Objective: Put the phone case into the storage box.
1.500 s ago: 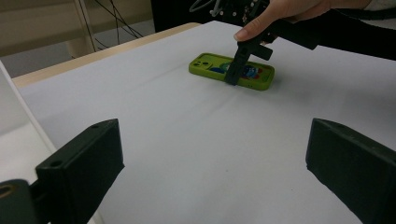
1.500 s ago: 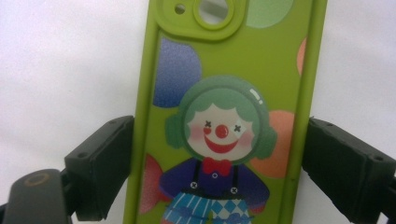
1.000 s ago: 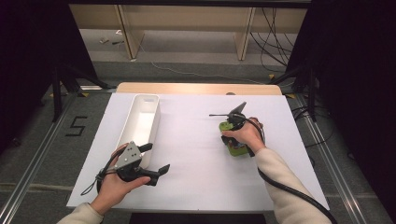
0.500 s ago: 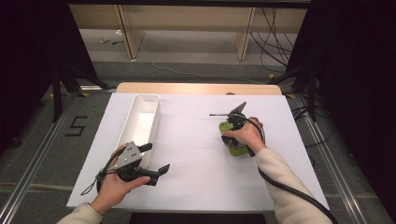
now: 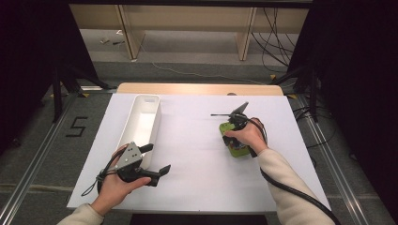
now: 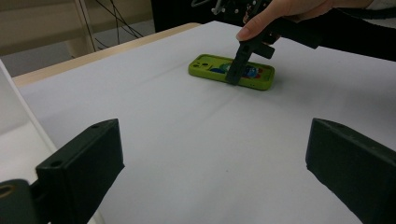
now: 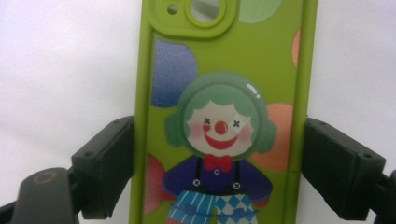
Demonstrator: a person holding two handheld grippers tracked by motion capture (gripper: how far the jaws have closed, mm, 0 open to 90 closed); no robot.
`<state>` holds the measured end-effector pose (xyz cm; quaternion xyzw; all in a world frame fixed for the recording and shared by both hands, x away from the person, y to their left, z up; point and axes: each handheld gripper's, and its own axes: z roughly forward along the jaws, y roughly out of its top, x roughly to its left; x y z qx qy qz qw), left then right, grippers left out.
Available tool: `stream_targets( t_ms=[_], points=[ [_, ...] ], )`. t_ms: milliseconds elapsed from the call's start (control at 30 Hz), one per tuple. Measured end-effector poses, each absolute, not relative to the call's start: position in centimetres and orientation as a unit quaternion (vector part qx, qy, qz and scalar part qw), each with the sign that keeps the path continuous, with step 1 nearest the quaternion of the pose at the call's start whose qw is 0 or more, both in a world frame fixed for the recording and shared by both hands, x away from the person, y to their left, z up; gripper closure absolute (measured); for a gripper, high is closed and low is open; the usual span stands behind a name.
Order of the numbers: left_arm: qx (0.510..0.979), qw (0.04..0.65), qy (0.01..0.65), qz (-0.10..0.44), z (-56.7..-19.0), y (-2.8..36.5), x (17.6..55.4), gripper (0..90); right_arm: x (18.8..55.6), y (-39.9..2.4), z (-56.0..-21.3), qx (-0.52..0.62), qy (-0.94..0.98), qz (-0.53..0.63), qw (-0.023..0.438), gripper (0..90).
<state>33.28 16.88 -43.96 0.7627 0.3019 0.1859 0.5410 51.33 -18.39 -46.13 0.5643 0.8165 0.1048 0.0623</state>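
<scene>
A white table (image 5: 197, 154) has a long white tray (image 5: 141, 123) at about nine o'clock. The left gripper (image 5: 157, 159), held in a hand at seven o'clock, sits just below the tray. At three o'clock the right gripper (image 5: 232, 136) points down onto a green phone case (image 5: 238, 149).

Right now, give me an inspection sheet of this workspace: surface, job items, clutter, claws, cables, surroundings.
Surface: white table, flat, with a wooden edge at the far side.
Job's things: green phone case with a clown print, lying flat, camera cutout away from the right claw; white bin at the left, nothing seen inside.
Clutter: nothing seen on the table.
Claws: right claw straddles the case, jaws at both long edges, grip not confirmed; left claw open, near the bin's close end, holding nothing.
Cables: black cable trails along the right forearm.
Surroundings: wooden frame, floor cables, a "5" mark on the floor.
</scene>
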Motion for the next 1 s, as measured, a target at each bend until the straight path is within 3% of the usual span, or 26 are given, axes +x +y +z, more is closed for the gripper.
stream_targets(
  t_ms=[1000],
  points=[
    [0.750, 0.549, 0.313, 0.195, -43.6, 17.1, 34.7, 3.4, 48.1, -20.1, -43.5, 0.534, 0.813, 0.219, 0.079, 16.8]
  ],
)
